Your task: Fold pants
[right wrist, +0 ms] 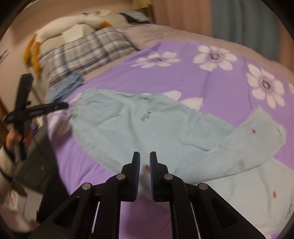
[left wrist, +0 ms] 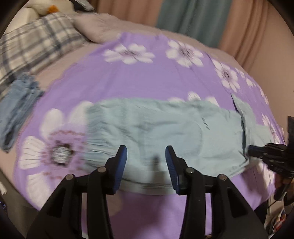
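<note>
Pale blue-green pants point(left wrist: 165, 125) point(right wrist: 147, 121) lie flat on a purple flowered sheet point(left wrist: 147, 77) point(right wrist: 211, 82). One leg point(right wrist: 248, 143) is folded back across the other at the right. My left gripper point(left wrist: 146, 152) hovers open over the near edge of the pants, close to the waist end, with nothing between its pads. In the right wrist view the left gripper point(right wrist: 65, 105) points at the gathered waistband. My right gripper point(right wrist: 145, 156) is shut with only a narrow slit between the pads, just above the leg fabric. In the left wrist view the right gripper point(left wrist: 250, 149) tip touches the fold.
A plaid pillow point(left wrist: 36, 42) point(right wrist: 82, 49) and a plush toy point(right wrist: 73, 23) lie at the bed's head. A blue garment point(left wrist: 16, 110) point(right wrist: 64, 86) sits at the sheet's left edge. A person's hand point(right wrist: 14, 137) with a striped sleeve holds the left gripper. Curtains point(left wrist: 193, 16) hang behind.
</note>
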`<state>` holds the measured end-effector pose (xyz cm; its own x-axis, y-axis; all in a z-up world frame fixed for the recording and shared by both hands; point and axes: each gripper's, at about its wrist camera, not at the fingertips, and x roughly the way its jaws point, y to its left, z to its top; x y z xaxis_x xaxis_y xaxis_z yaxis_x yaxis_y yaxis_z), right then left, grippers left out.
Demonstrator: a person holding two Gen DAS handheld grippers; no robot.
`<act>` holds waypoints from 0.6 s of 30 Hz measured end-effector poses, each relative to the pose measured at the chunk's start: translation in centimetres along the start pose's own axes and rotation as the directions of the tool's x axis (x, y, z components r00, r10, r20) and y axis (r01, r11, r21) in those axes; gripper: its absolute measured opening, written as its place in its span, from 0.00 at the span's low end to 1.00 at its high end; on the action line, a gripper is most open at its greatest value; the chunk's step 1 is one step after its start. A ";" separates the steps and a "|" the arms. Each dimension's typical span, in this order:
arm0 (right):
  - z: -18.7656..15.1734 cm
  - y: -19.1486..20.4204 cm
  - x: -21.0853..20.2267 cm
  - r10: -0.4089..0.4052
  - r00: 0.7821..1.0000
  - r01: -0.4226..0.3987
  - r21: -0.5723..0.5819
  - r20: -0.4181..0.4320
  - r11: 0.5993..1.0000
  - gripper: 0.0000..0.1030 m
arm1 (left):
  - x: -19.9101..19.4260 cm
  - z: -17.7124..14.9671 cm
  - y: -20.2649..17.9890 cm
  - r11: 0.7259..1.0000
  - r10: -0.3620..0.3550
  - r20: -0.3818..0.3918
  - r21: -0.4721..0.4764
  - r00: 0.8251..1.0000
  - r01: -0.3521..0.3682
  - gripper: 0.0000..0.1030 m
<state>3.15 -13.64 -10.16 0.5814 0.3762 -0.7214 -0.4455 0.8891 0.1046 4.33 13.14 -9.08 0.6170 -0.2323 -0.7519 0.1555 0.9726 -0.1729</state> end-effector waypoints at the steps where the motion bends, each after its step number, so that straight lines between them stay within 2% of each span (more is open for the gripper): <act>1: -0.5 0.0 1.3 -0.002 0.999 0.003 0.014 -0.046 1.000 0.07 | 0.7 -0.2 -0.2 1.000 -0.008 -0.022 0.005 1.000 0.008 0.42; 4: -2.3 0.0 2.9 -0.016 0.992 0.018 0.019 -0.122 1.000 0.07 | 3.0 -2.3 -0.6 0.999 0.026 -0.112 0.042 0.993 -0.022 0.42; 7: -3.6 -1.1 1.5 0.052 0.994 -0.045 0.076 -0.093 0.996 0.10 | 2.4 -3.1 -0.3 0.999 0.007 -0.091 0.043 0.996 -0.003 0.42; 9: -3.8 -2.8 0.5 0.108 0.990 -0.093 0.163 -0.085 0.982 0.17 | 2.0 -2.9 0.0 1.000 0.000 -0.101 0.020 0.995 0.002 0.42; 11: -3.7 -5.3 -1.0 0.107 0.994 -0.095 0.246 -0.037 0.964 0.26 | 1.4 -2.5 -0.2 1.000 0.009 -0.097 0.011 0.995 -0.008 0.42; 13: -3.4 -7.7 -2.4 0.093 0.995 -0.095 0.323 0.022 0.942 0.28 | 0.8 -1.7 -1.6 0.999 0.019 -0.068 0.040 0.998 -0.017 0.42; 15: -2.8 -10.4 -3.5 0.043 0.997 -0.063 0.401 0.060 0.914 0.32 | 0.7 -0.9 -3.1 0.998 -0.028 -0.056 0.061 0.998 0.032 0.43; 18: -1.2 -13.5 -3.9 -0.105 0.994 0.084 0.471 0.018 0.878 0.33 | 1.2 -0.3 -6.7 0.986 -0.111 -0.063 0.117 0.992 0.118 0.46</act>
<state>6.07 -27.42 -9.60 0.6369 0.2852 -0.7162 -0.0217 0.9353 0.3532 3.82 6.31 -9.05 0.5460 -0.3376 -0.7667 0.3159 0.9306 -0.1849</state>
